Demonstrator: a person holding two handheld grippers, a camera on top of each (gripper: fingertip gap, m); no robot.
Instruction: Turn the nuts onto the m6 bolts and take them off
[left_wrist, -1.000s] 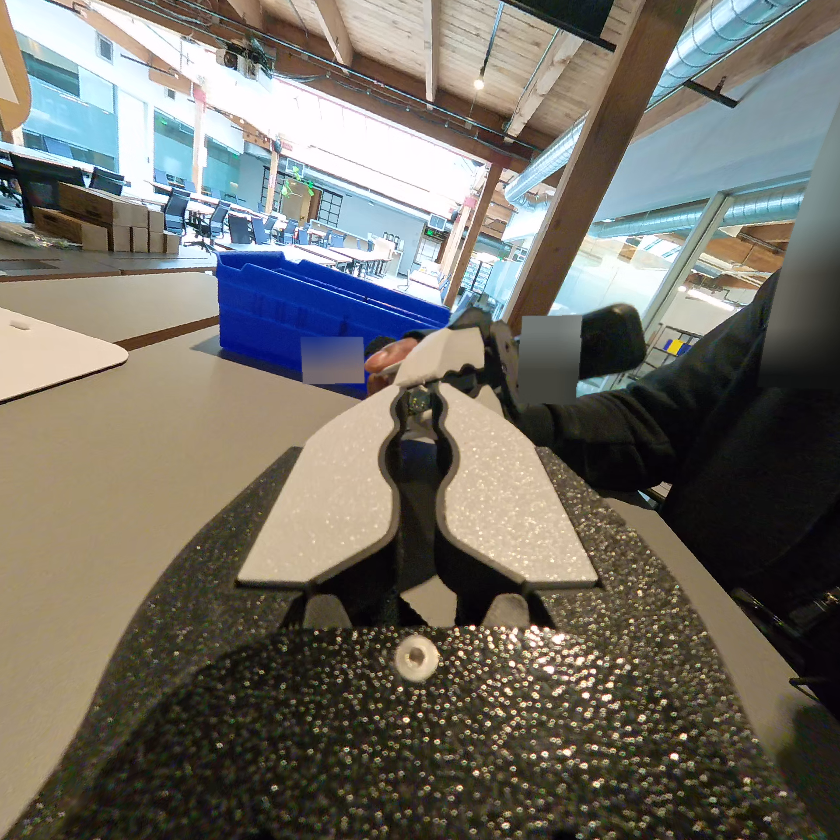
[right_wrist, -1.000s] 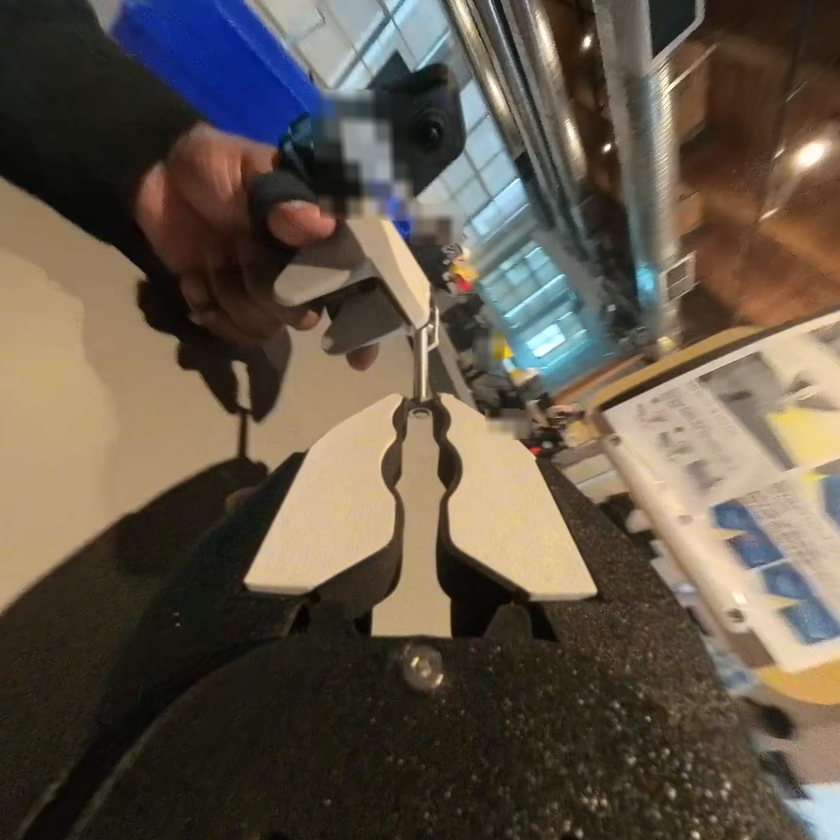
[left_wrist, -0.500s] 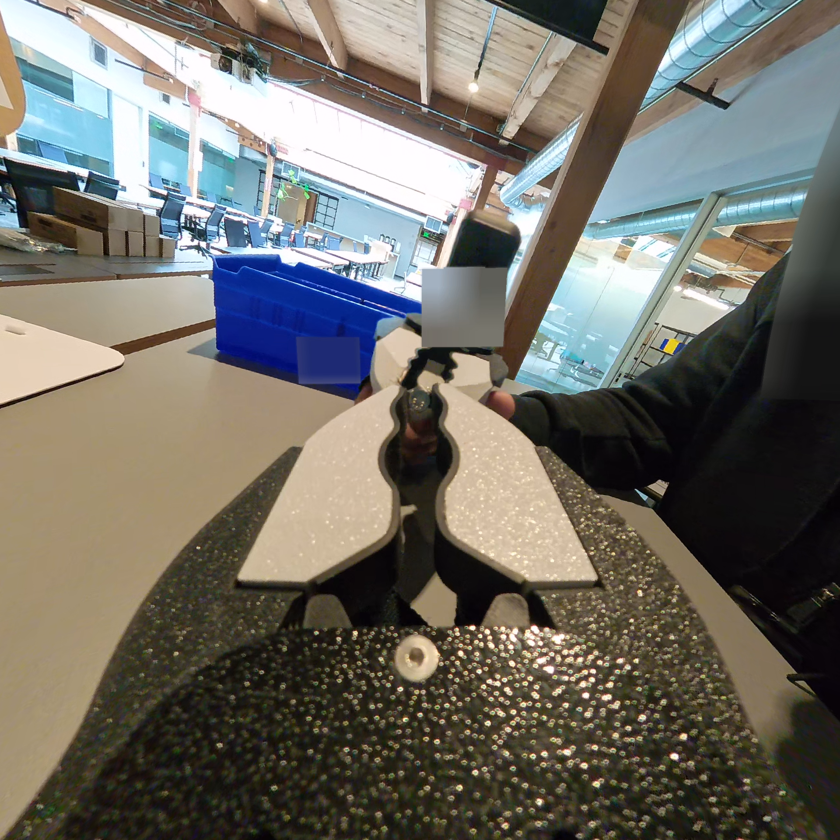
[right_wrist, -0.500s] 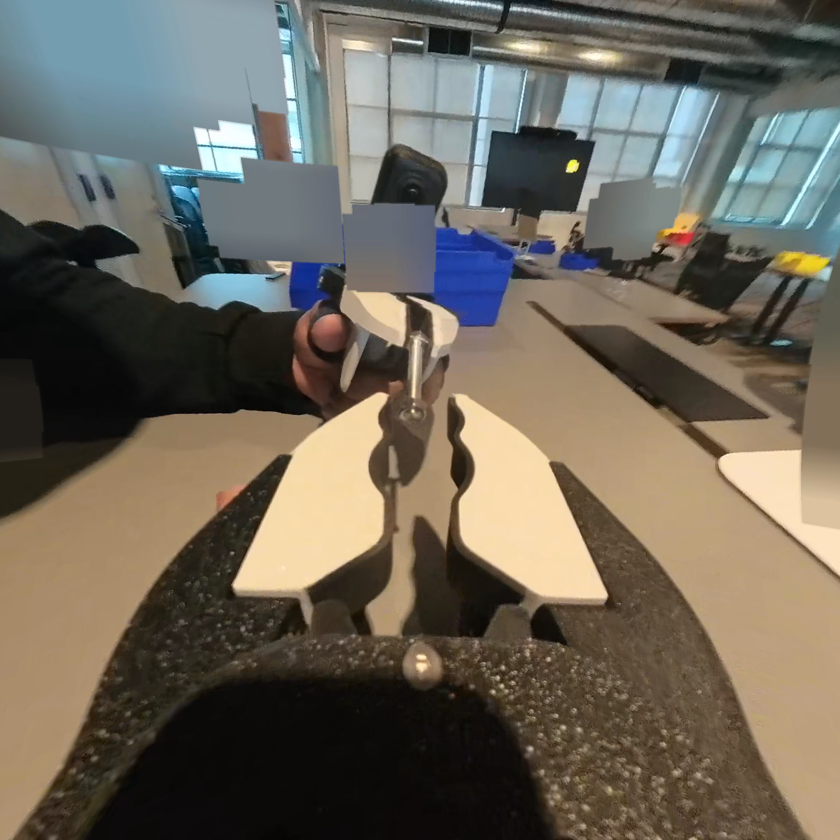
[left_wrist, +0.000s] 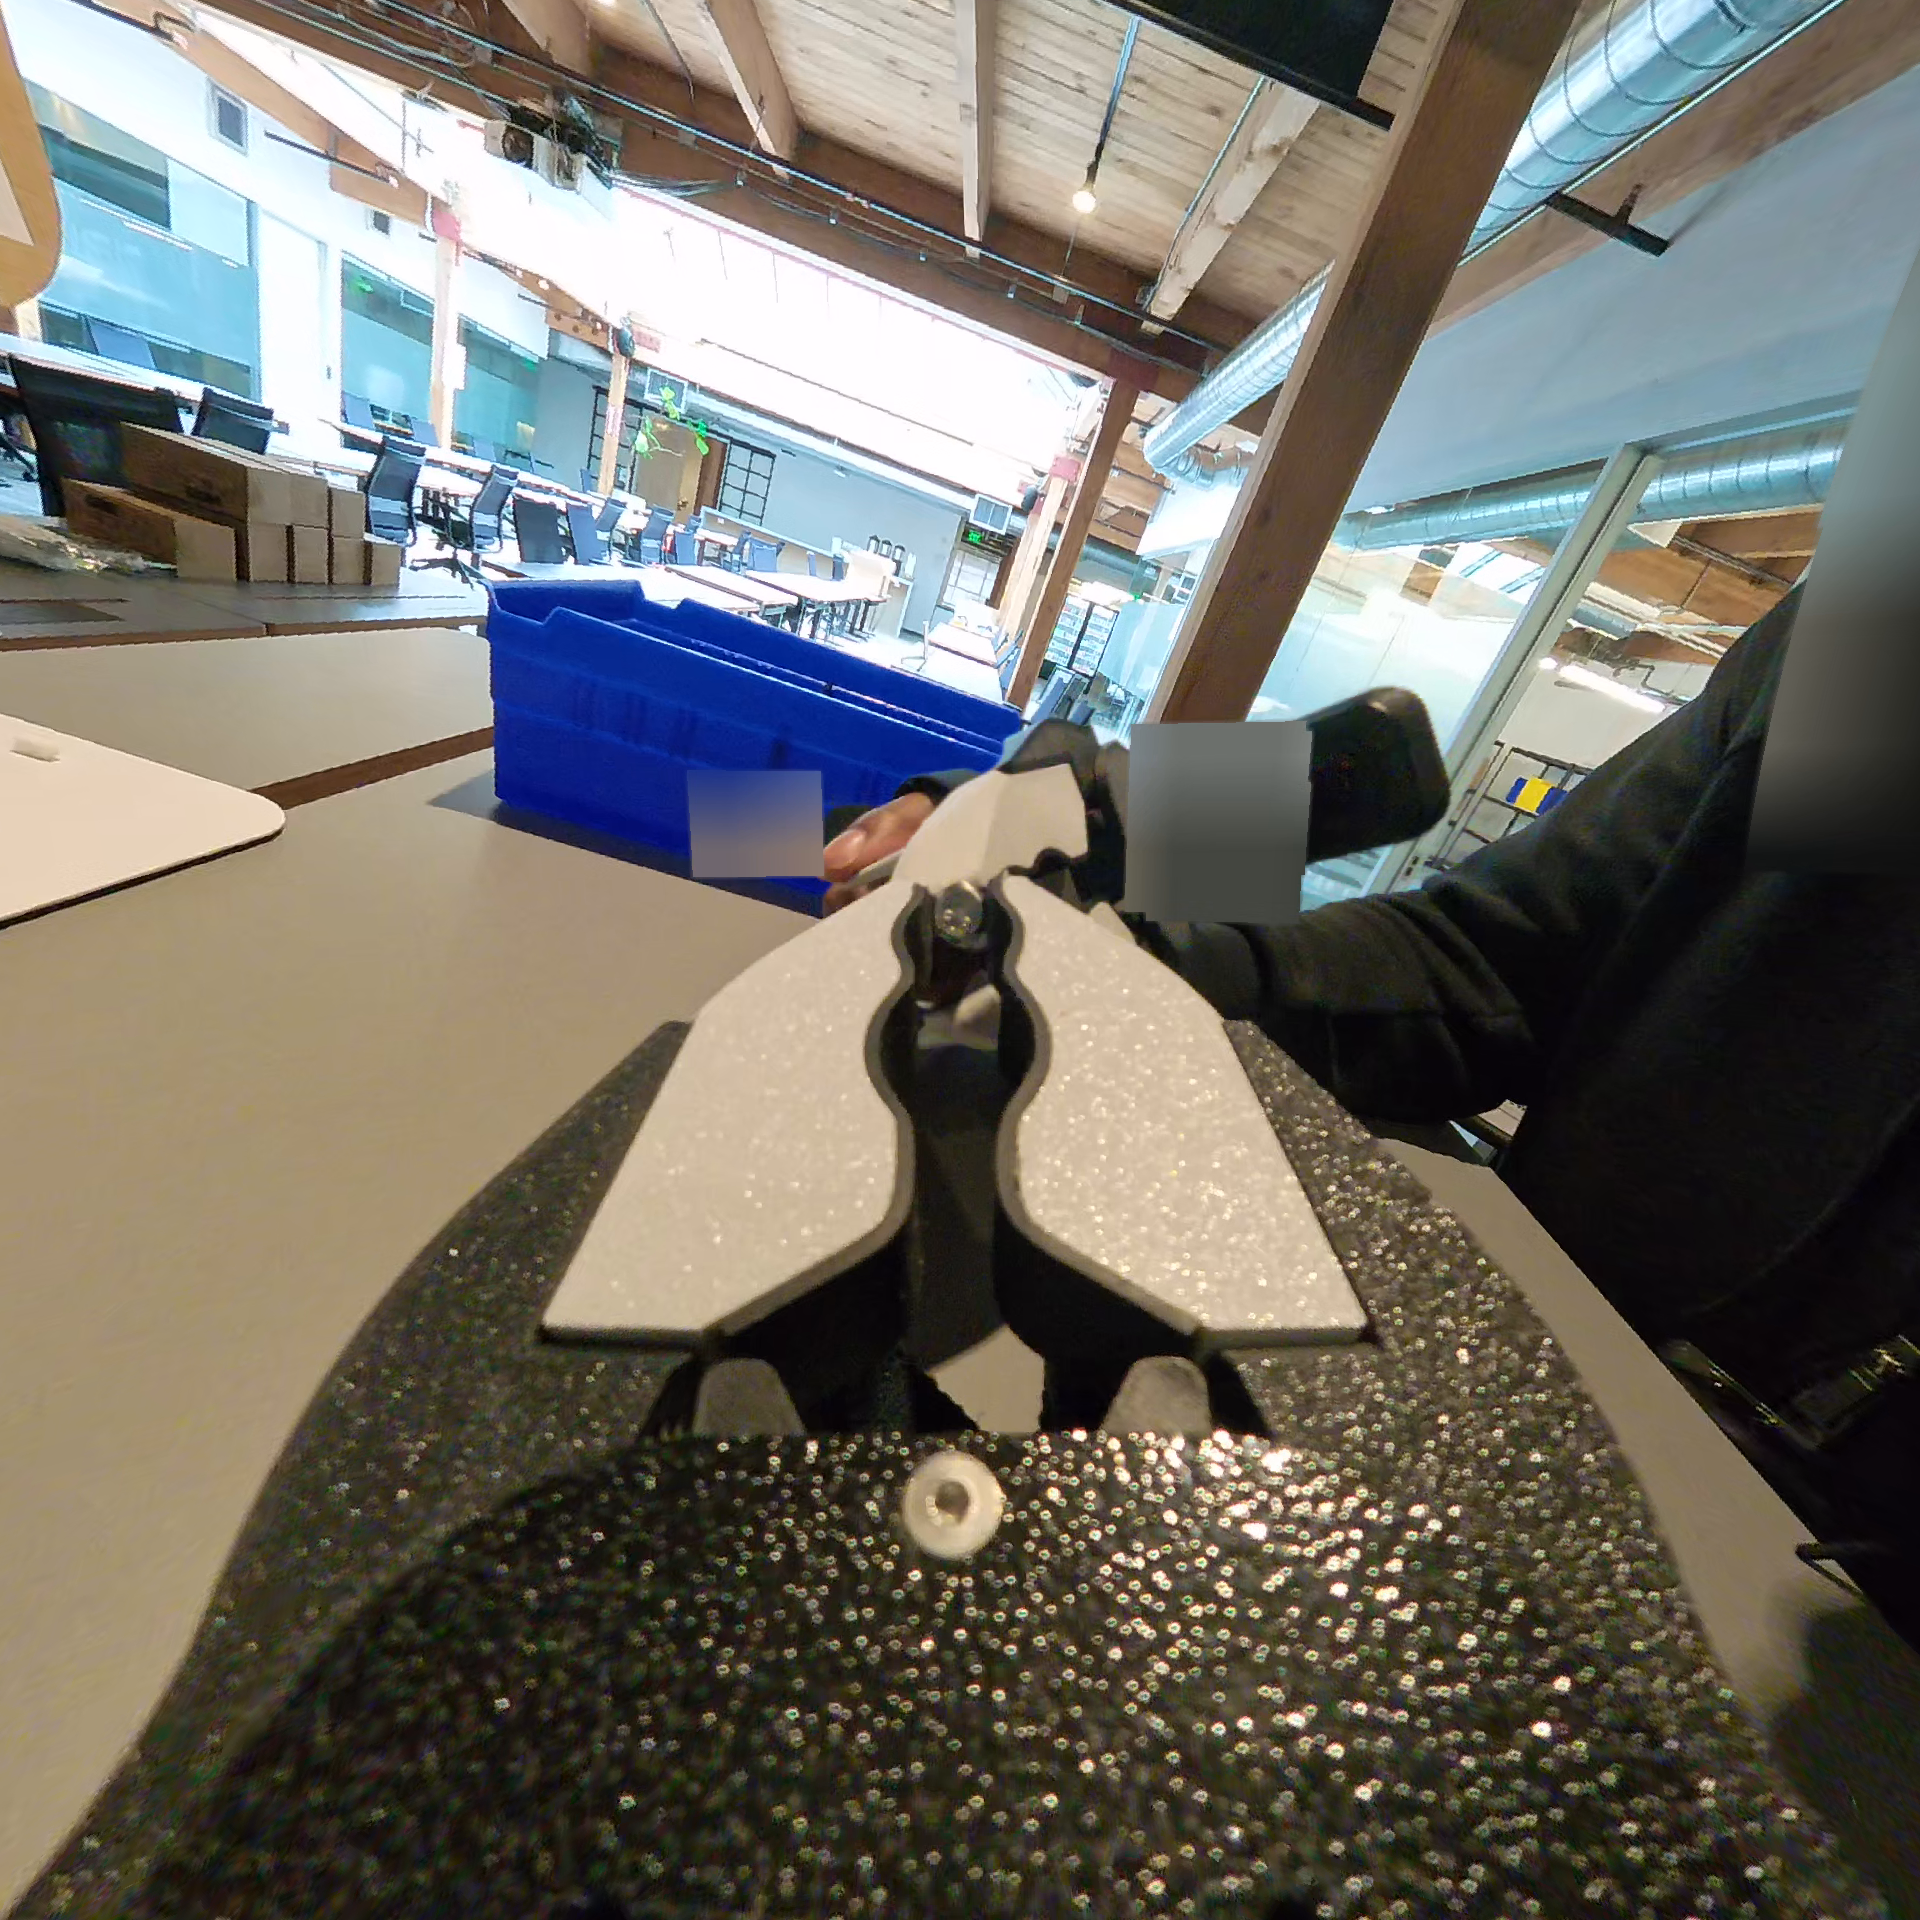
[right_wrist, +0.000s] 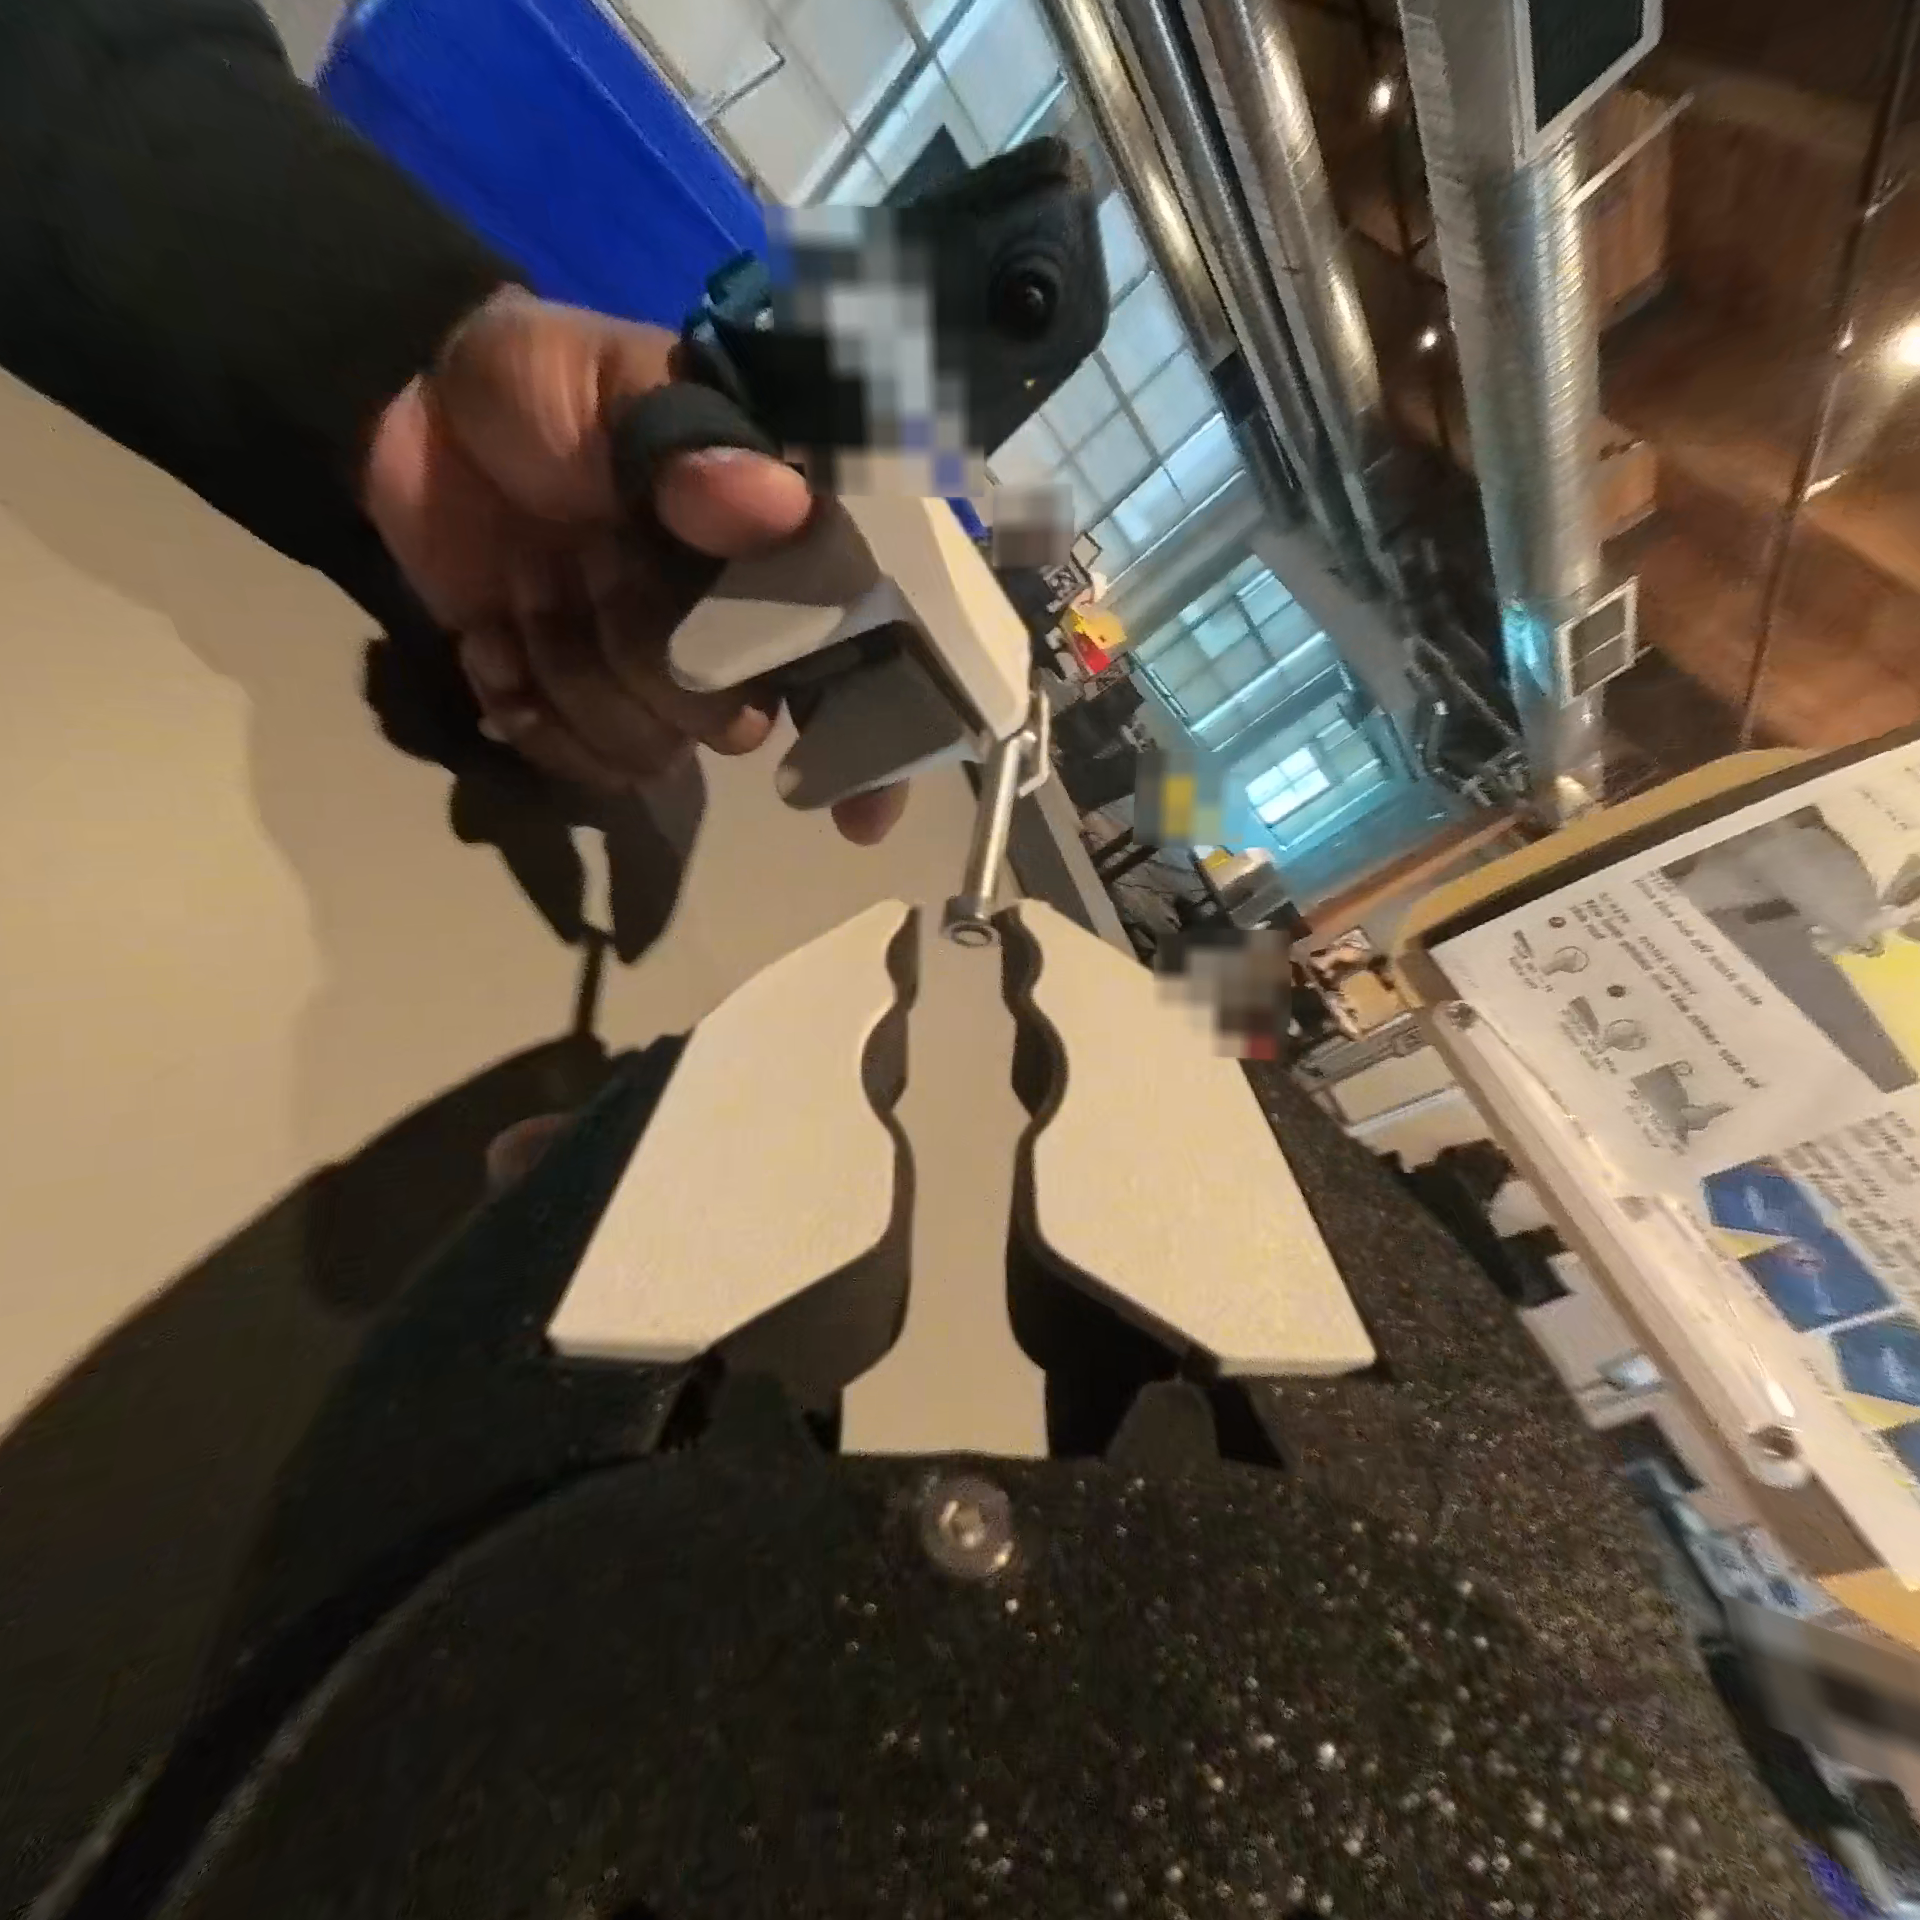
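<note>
A silver bolt (right_wrist: 995, 821) is held in the air between my two grippers. My left gripper (left_wrist: 961, 914) is shut on what looks like a nut (left_wrist: 958, 916) at the bolt's threaded end; it also shows in the right wrist view (right_wrist: 1023, 753). The bolt's round head (right_wrist: 968, 928) lies between the tips of my right gripper (right_wrist: 966, 909). Those tips stand narrowly apart, with a small gap on the left side of the head. In the left wrist view the right gripper (left_wrist: 997, 821) shows side-on just beyond my left fingertips.
Blue bins (left_wrist: 665, 717) stand on the grey table (left_wrist: 312, 1039) behind the grippers. A white board (left_wrist: 104, 821) lies at the left. A printed instruction sheet (right_wrist: 1683, 1039) lies beside the right gripper. A person's black sleeve (left_wrist: 1558, 987) reaches in from the right. Left and right tips are no more than a few centimetres apart.
Half a second ago the right gripper was rolled upright with its jaws wider off the bolt head. It has rolled back to a tilt and narrowed around the head. The left gripper held still.
</note>
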